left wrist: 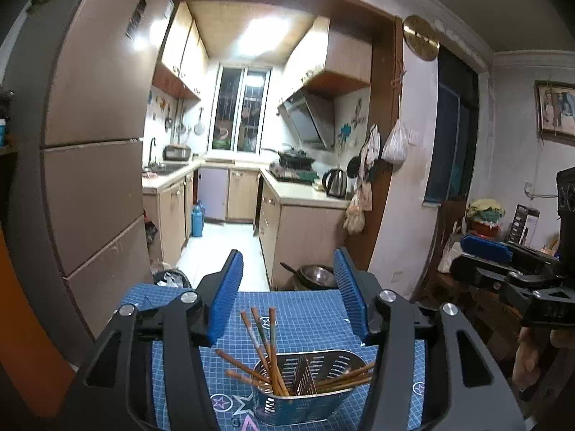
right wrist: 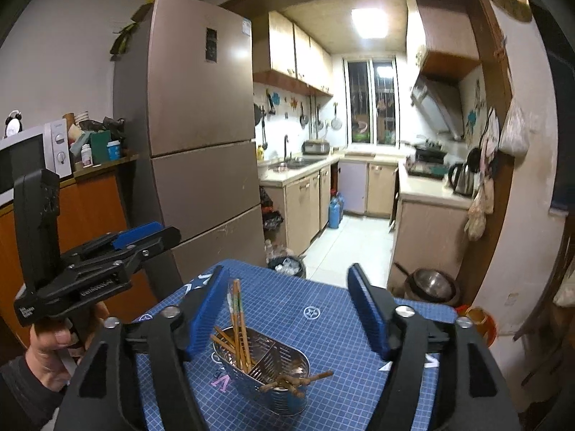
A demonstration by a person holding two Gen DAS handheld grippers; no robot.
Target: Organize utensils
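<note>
A perforated metal utensil holder (left wrist: 305, 384) stands on a blue grid mat (left wrist: 305, 309). It also shows in the right wrist view (right wrist: 266, 373). Several wooden chopsticks (left wrist: 267, 344) stand in its left compartment, and more chopsticks (left wrist: 345, 377) lie low in the right one. My left gripper (left wrist: 287, 287) is open and empty, above and behind the holder. My right gripper (right wrist: 291, 309) is open and empty, above the holder. The left gripper also shows from the side in the right wrist view (right wrist: 143, 237), and the right gripper in the left wrist view (left wrist: 485, 251).
The mat covers a small table (right wrist: 323, 287). A tall fridge (right wrist: 201, 136) stands to the left, with a microwave (right wrist: 32, 158) on an orange cabinet. A metal basin (right wrist: 433, 283) and a bin (right wrist: 287, 265) sit on the floor beyond the table. The kitchen lies behind.
</note>
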